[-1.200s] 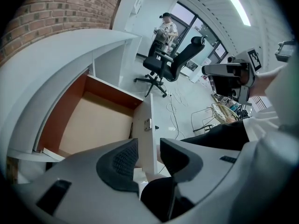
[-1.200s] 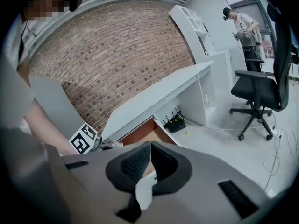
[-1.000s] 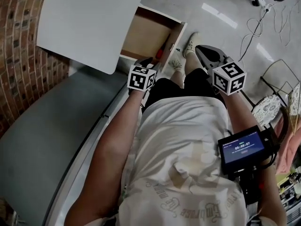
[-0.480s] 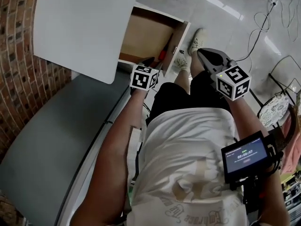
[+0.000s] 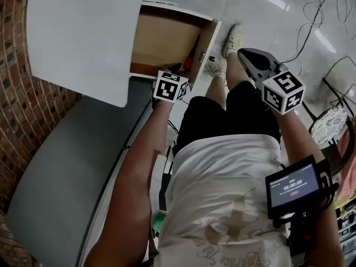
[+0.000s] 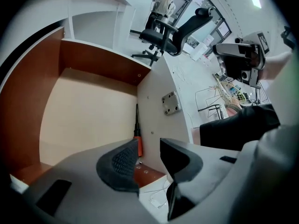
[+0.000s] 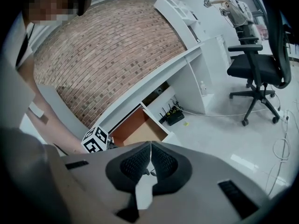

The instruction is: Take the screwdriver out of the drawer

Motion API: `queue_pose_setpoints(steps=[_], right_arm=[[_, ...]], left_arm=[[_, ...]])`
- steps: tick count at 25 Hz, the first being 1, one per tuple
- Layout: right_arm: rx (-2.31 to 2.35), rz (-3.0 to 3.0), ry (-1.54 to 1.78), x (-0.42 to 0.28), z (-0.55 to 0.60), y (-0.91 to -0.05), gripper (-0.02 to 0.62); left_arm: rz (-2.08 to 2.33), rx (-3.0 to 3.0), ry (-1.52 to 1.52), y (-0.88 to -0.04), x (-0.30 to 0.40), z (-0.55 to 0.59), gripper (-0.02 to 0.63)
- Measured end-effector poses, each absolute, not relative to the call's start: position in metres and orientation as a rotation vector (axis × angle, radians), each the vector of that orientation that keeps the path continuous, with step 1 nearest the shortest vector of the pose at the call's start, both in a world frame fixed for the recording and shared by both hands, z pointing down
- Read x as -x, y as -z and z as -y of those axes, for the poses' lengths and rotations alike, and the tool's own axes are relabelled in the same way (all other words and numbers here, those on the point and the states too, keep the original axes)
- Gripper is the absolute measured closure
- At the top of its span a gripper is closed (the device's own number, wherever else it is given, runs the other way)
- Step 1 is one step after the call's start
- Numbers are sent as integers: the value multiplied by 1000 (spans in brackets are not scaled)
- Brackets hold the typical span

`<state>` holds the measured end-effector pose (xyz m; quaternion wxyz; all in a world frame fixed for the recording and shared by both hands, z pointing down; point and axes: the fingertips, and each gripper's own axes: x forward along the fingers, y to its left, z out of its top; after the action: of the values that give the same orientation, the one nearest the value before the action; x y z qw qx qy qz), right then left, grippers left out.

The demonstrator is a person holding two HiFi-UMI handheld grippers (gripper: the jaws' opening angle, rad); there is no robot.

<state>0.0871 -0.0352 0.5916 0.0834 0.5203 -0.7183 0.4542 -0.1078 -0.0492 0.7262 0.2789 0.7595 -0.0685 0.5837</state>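
The drawer (image 5: 167, 35) stands pulled open under the white desk top, its pale wooden floor (image 6: 88, 115) bare. A screwdriver (image 6: 138, 141) with an orange handle and black shaft lies along the drawer's right wall; in the head view only its red handle (image 5: 189, 63) shows. My left gripper (image 6: 149, 147) hovers open just over the drawer's near edge, the handle right in front of its left finger (image 6: 122, 162), nothing held. My right gripper (image 7: 150, 157) is shut and empty, held out over the floor (image 5: 250, 60) to the right of the drawer.
A white desk top (image 5: 83, 32) covers the drawer's left part, with a grey counter (image 5: 61, 166) and a brick wall (image 7: 117, 45) beside it. The person's feet (image 5: 231, 38) stand by the drawer front. An office chair (image 7: 254, 69) and floor cables (image 5: 317, 15) lie to the right.
The left gripper has edged closer to the drawer's near edge. The right gripper has shifted slightly right and stays shut. The head view has swung a little.
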Motion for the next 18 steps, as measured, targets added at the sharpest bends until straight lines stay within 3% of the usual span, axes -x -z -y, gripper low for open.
queue_pose_setpoints(steps=[18], right_arm=[[-1550,2073,-1417,-89,13,-599,572]], left_arm=[[22,-1934,-1683,-771,96,52,445]])
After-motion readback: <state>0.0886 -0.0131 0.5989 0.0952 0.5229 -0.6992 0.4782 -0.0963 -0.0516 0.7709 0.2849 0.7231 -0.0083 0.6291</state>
